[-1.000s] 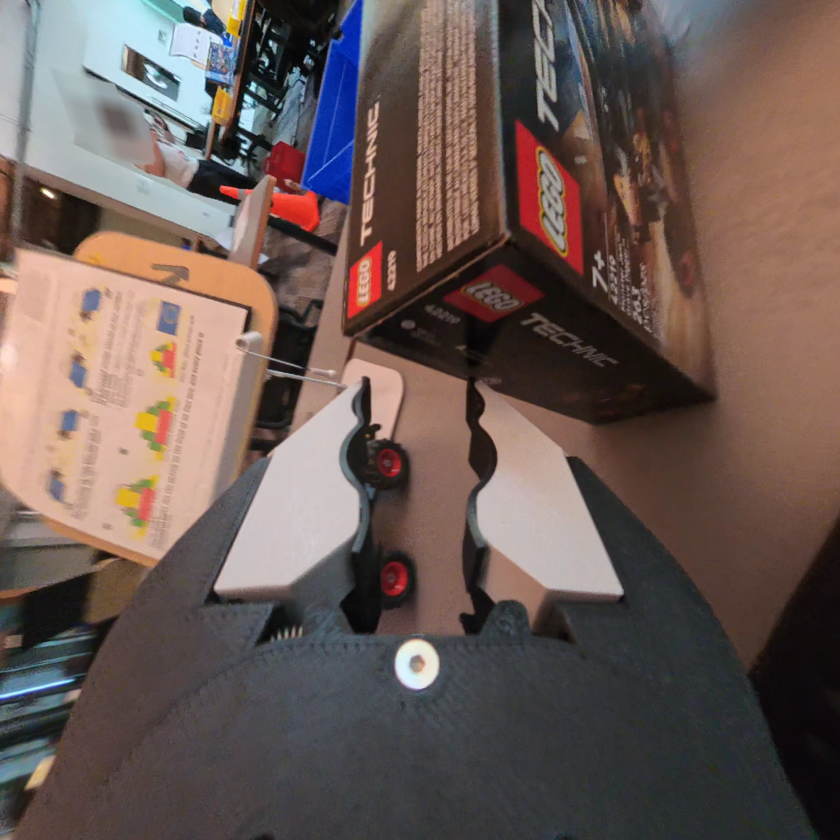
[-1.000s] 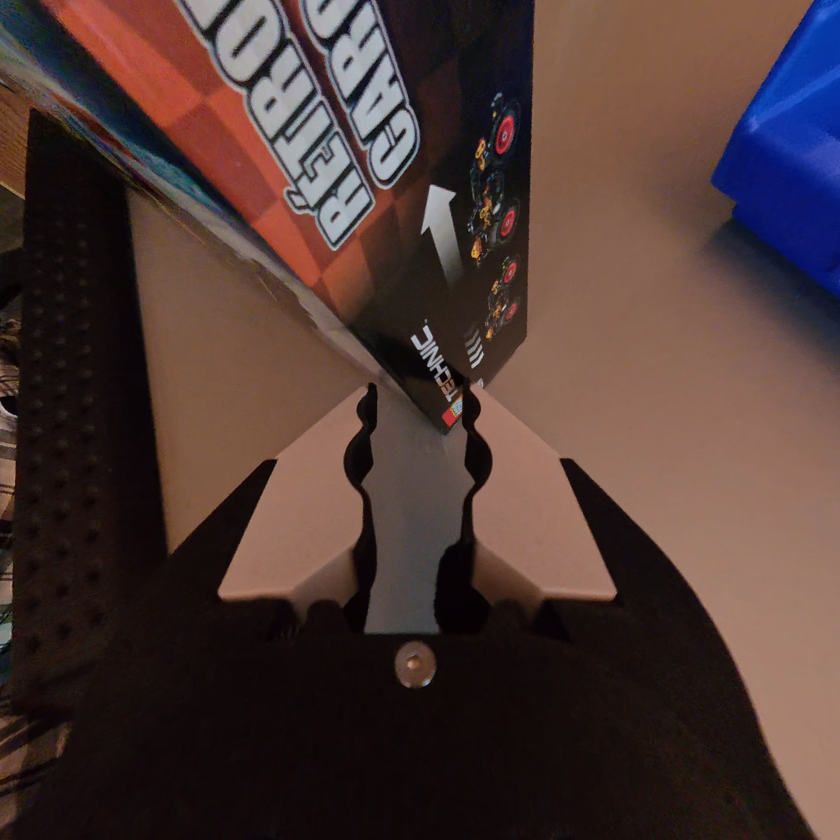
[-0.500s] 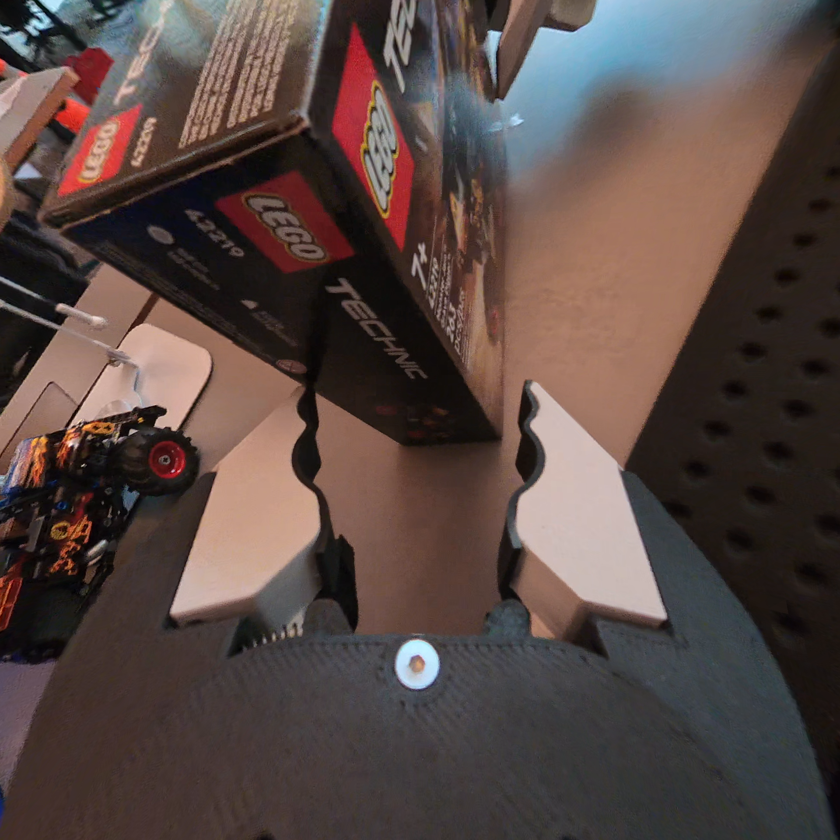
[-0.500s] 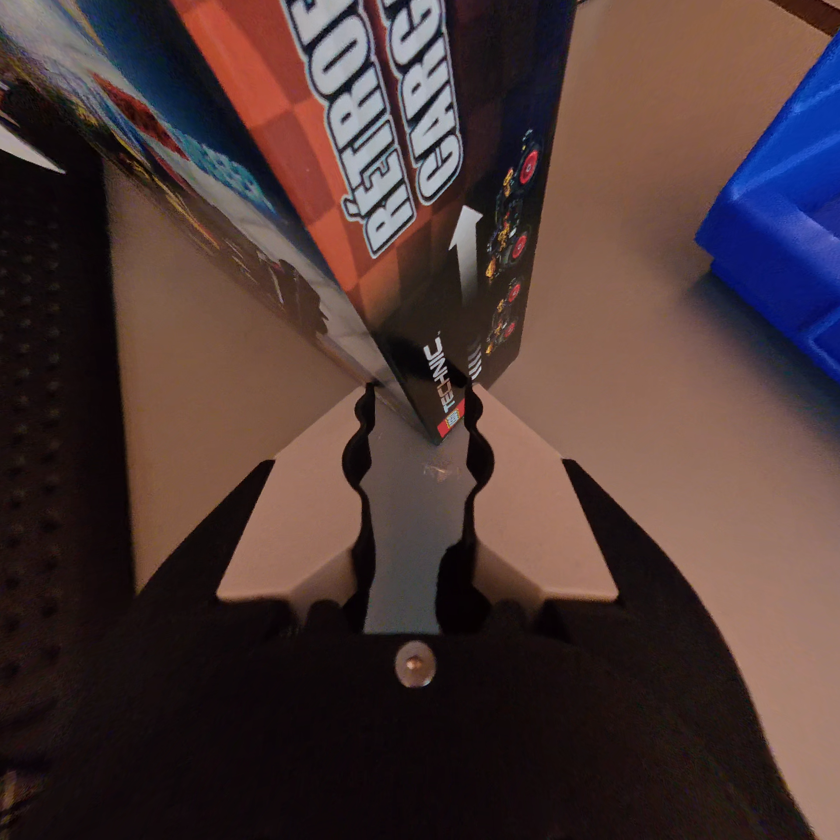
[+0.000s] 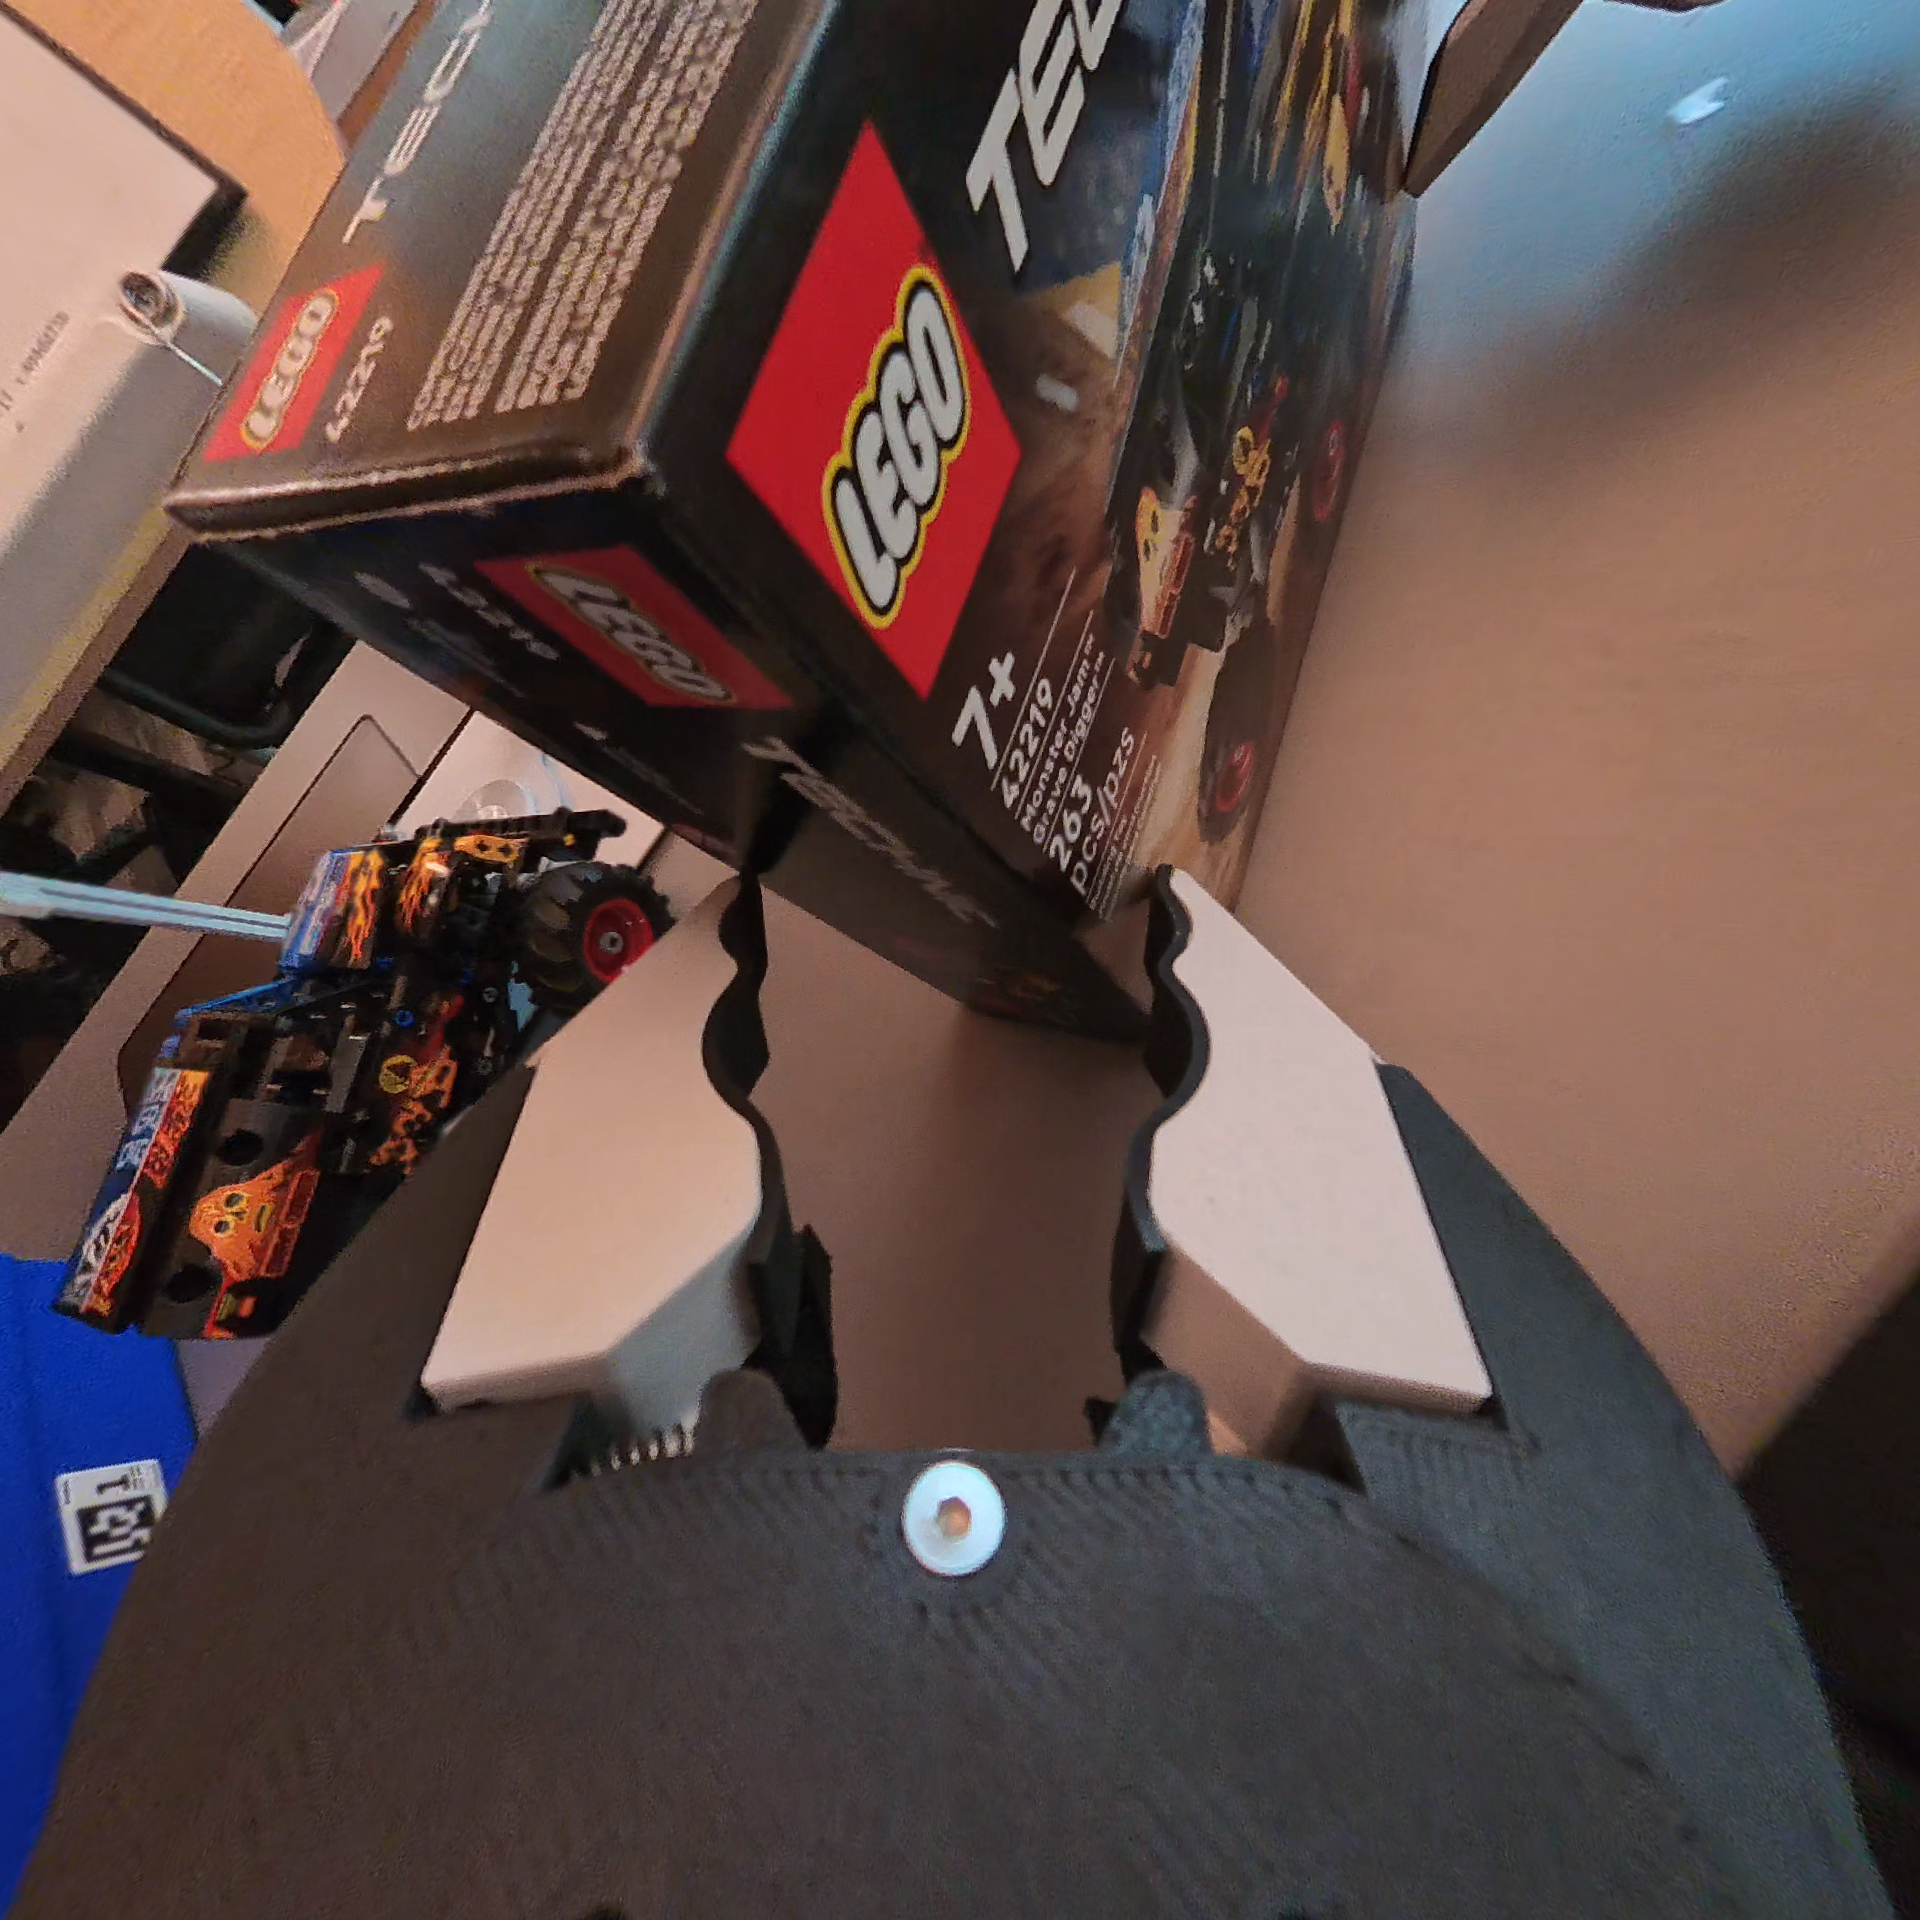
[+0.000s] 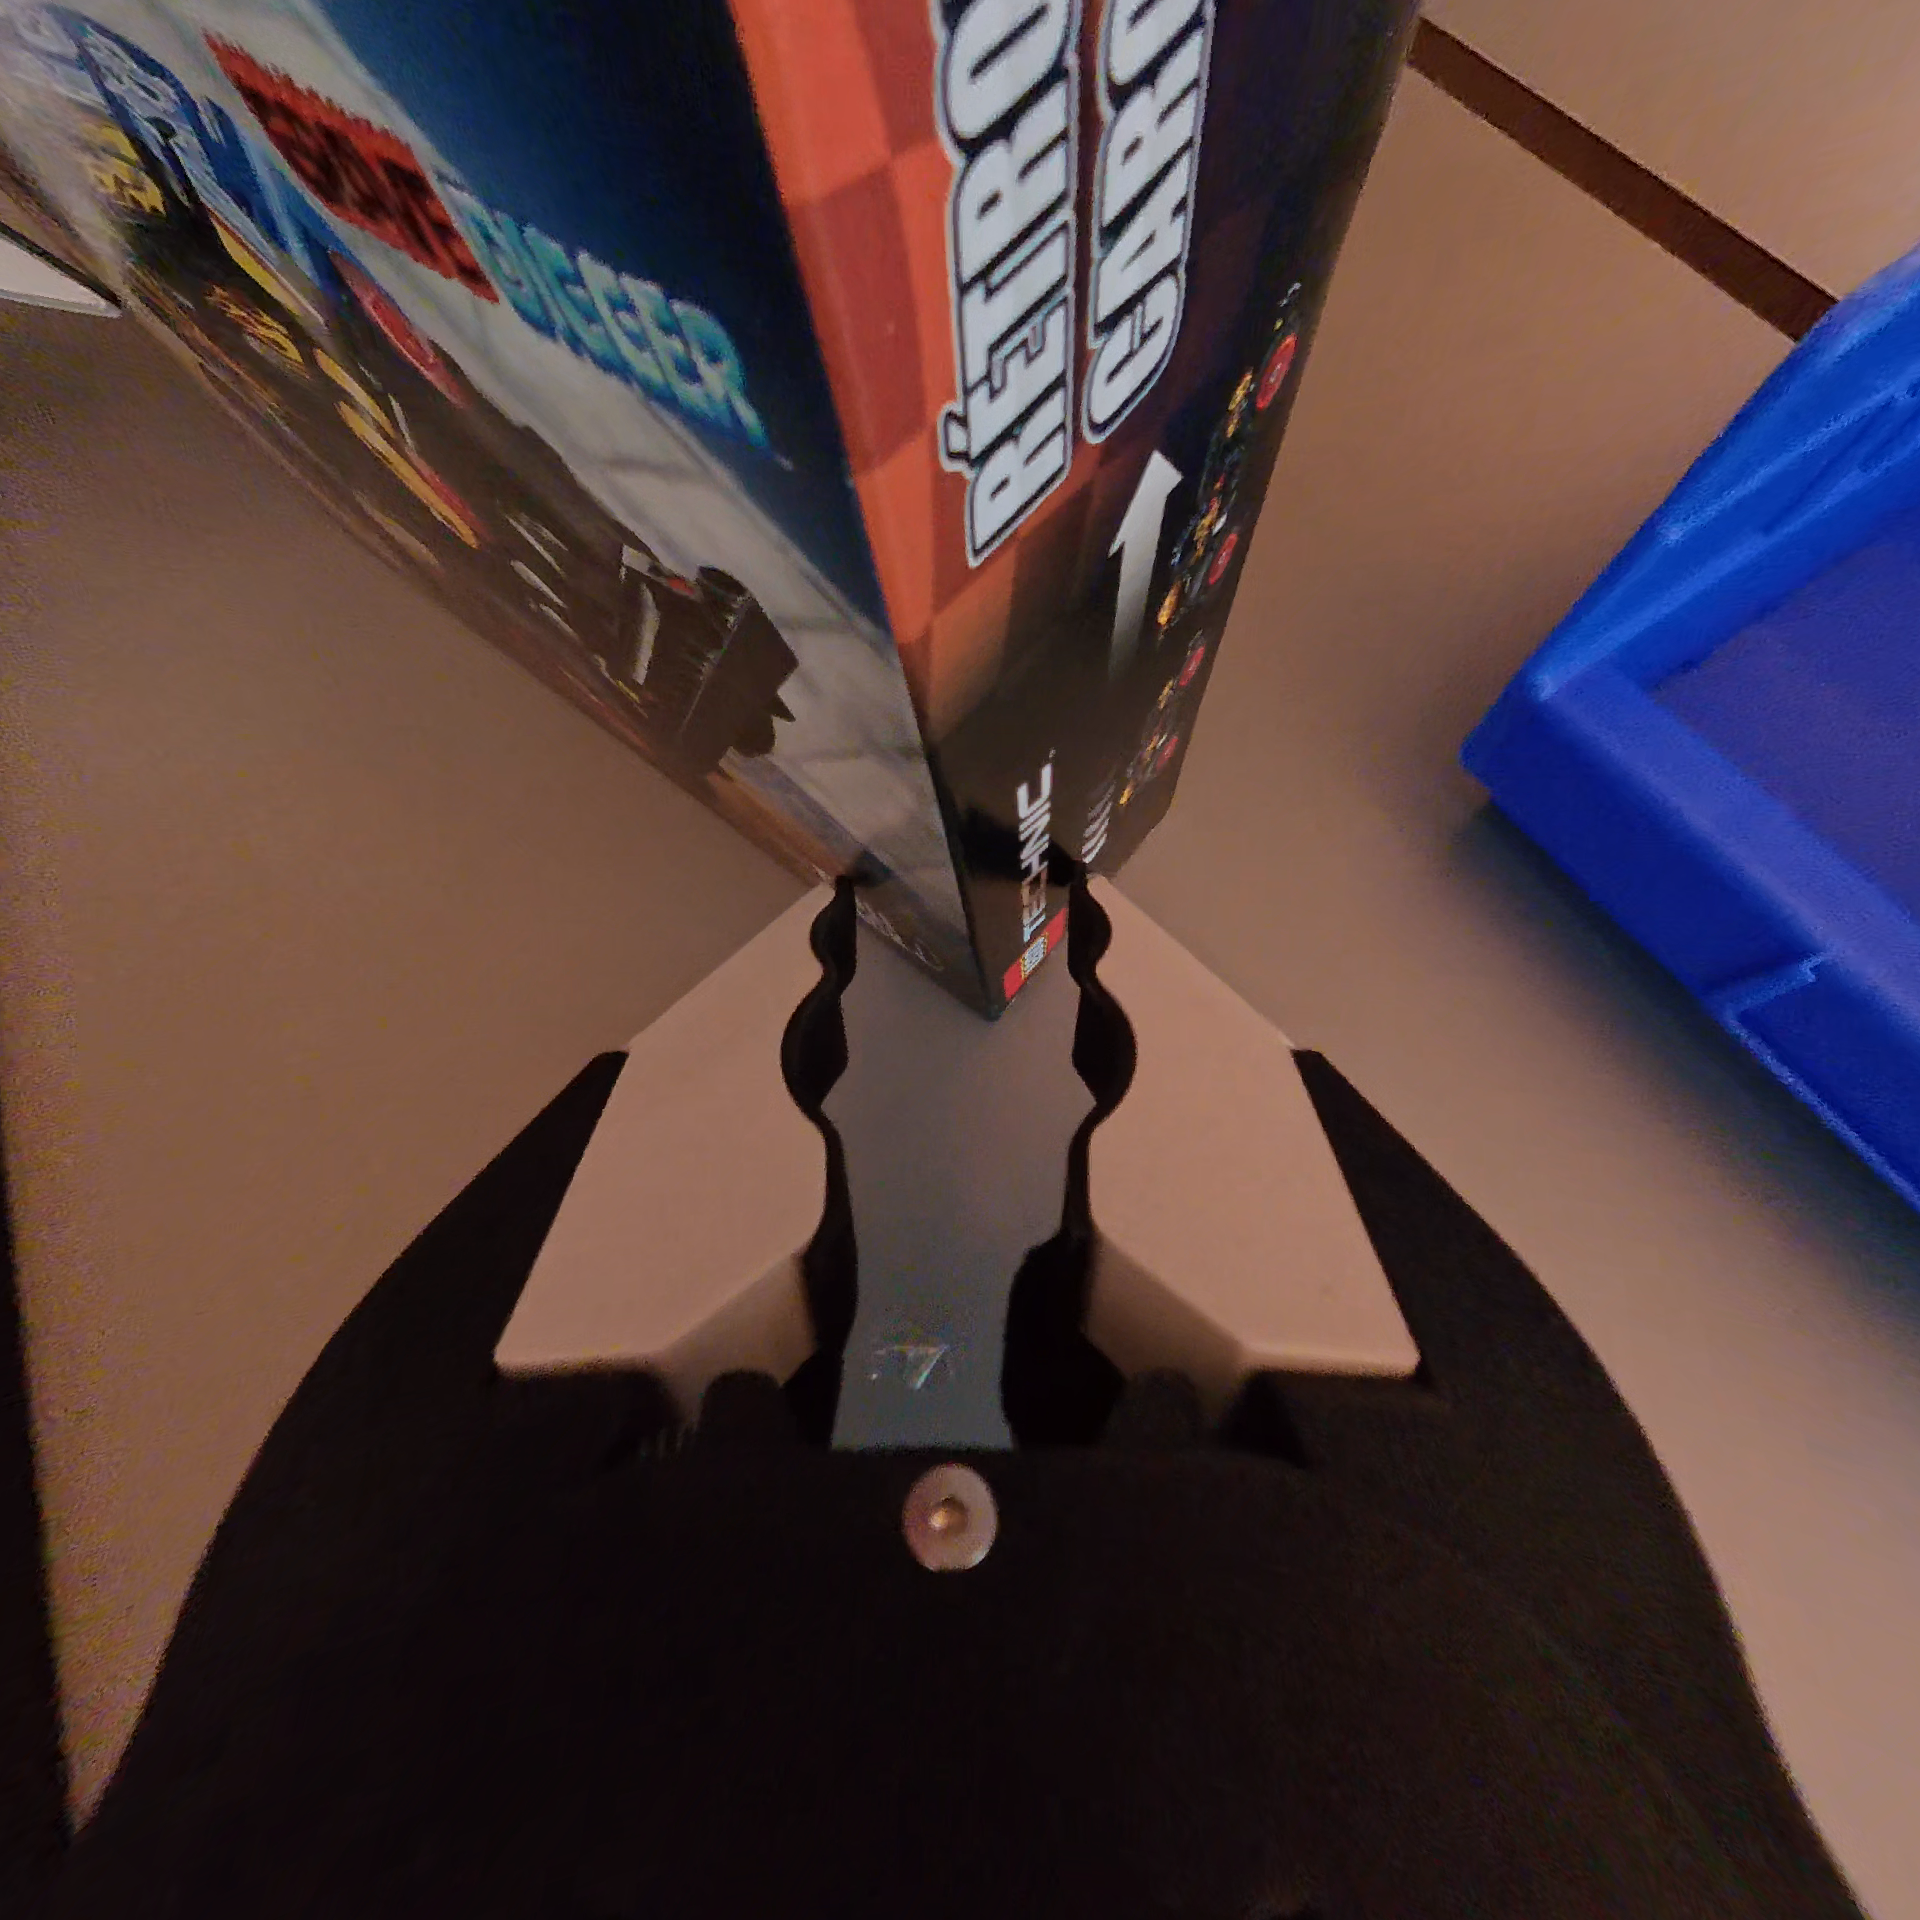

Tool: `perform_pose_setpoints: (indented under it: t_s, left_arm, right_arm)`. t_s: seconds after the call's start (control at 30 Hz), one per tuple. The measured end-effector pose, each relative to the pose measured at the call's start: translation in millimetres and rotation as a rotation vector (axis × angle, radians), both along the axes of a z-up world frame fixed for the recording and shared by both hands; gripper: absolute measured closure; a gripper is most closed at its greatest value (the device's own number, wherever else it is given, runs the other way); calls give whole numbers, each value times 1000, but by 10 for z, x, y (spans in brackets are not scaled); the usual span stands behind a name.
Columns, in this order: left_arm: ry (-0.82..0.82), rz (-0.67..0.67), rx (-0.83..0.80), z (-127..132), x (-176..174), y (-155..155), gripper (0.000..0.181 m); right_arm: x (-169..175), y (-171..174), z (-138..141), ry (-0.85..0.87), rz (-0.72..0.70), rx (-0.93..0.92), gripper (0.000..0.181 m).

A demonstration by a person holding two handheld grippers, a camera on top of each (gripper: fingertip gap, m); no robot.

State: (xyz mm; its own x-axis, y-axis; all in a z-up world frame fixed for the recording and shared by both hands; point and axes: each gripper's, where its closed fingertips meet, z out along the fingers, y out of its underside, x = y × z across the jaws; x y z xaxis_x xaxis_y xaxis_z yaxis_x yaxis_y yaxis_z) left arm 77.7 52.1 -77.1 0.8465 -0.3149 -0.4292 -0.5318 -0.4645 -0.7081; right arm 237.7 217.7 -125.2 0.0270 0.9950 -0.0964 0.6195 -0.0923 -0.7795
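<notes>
Cardboard toy box (image 6: 1039, 436), tilted above the tan table (image 6: 260, 727), is clamped at one corner by the right gripper (image 6: 961, 883), while the left gripper (image 5: 951, 883) stands spread and empty just under the box's opposite end, the assembled toy truck (image 5: 343, 1039) beside it.

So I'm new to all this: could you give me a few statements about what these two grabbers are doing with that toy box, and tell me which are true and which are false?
1. The right gripper is closed on a corner of the toy box. True.
2. The left gripper is shut tight on the box. False: its jaws stand wide open, with the box's end at its fingertips.
3. A toy truck with red wheel hubs sits to the left gripper's left. True.
4. The bin near the right gripper is green. False: it is blue.
</notes>
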Motion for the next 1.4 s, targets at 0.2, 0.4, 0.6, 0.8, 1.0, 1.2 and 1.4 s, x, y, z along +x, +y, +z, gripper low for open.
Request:
perform_pose_setpoints:
  t_s: [0.2, 0.4, 0.6, 0.8, 1.0, 1.2, 1.4]
  left_arm:
    - [-2, 55, -7, -14, -184, 324, 106]
    - [1, 84, -7, -25, -298, 604, 106]
    - [-7, 121, -4, -70, -395, 820, 102]
    - [-60, 117, -14, -183, -401, 860, 108]
    - [-108, 112, -28, -251, -359, 937, 99]
    - [-113, 134, -30, -305, -329, 1017, 90]
    - [-127, 152, -28, -345, -280, 1203, 84]
  right_arm:
    - [-171, 274, -27, 13, -61, 32, 141]
    - [-267, 517, -53, 28, -112, 59, 141]
    - [-242, 558, -78, 12, -92, 106, 140]
    - [102, 504, 136, 59, 32, 144, 140]
    - [358, 1285, 255, 21, -195, 379, 130]
    - [288, 1613, -150, -218, -179, 518, 135]
    - [369, 1706, -188, -249, -198, 500, 136]
